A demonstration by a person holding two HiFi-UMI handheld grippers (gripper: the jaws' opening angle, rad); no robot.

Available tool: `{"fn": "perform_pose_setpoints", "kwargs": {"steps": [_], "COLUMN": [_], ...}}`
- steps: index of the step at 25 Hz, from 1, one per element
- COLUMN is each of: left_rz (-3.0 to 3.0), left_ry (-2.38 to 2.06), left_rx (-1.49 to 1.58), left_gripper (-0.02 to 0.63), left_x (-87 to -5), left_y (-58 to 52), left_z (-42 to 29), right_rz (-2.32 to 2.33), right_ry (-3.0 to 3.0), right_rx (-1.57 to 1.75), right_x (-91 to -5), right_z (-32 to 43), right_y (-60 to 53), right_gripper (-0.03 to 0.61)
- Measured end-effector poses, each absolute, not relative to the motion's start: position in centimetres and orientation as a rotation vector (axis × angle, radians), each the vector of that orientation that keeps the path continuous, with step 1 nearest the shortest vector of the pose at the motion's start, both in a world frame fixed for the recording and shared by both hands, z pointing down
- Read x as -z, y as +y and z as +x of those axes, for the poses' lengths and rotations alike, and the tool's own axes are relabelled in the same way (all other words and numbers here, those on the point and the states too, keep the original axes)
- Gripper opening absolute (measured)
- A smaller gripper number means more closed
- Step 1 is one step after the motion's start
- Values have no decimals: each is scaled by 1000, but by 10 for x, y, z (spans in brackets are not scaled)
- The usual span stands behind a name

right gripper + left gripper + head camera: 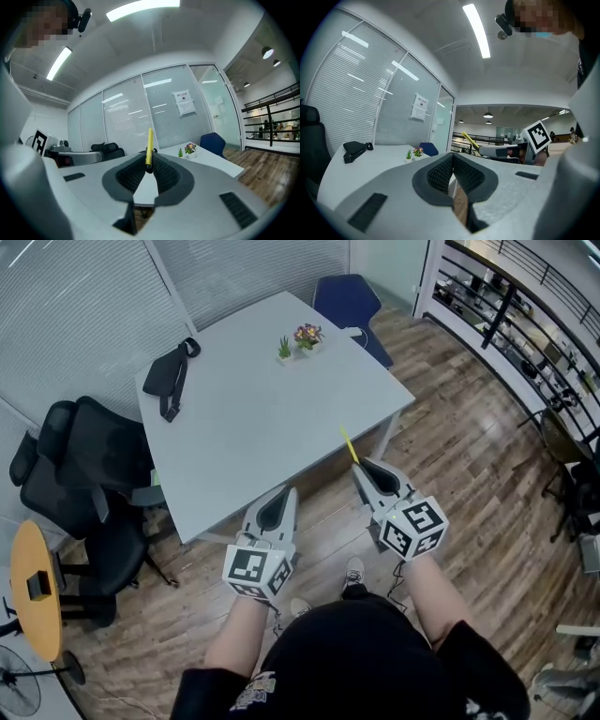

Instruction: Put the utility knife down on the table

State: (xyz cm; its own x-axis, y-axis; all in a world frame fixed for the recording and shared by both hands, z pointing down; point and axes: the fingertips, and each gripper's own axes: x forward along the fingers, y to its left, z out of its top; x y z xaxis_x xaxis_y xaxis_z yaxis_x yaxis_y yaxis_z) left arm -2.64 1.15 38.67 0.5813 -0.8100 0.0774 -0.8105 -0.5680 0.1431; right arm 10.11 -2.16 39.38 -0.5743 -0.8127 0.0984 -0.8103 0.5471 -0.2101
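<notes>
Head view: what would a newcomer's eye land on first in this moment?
The slim yellow utility knife stands out, pinched in the right gripper and jutting over the near edge of the pale grey table. Beside it, the left gripper hangs with its fingers together and nothing in them. On the far side of the table lie a black bag and two small potted plants.
</notes>
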Motion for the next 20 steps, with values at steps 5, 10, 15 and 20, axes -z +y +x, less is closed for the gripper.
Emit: {"fn": "perform_pose_setpoints", "kwargs": {"steps": [5,10,15,20], "left_rz": [2626,2594,2563,2534], "left_ry": [-1420,-1489,-1536,-1570], "left_rx": [-11,-8,-19,-39], "left_gripper": [5,5,5,5], "left_x": [-388,-387,-390,-392], "left_y": [-11,-29,-39,-50], "left_z": [2,26,39,41], "right_rz": [-1388,-1314,-1253,-1214], "right_ry": [2773,2816,2849,2865], "right_rx": [358,357,366,391], "right_x": [-393,-393,-396,-401], "right_z": [128,148,158,159], "right_y": [-50,-74,-92,-107], "right_gripper": [54,54,54,54]}}
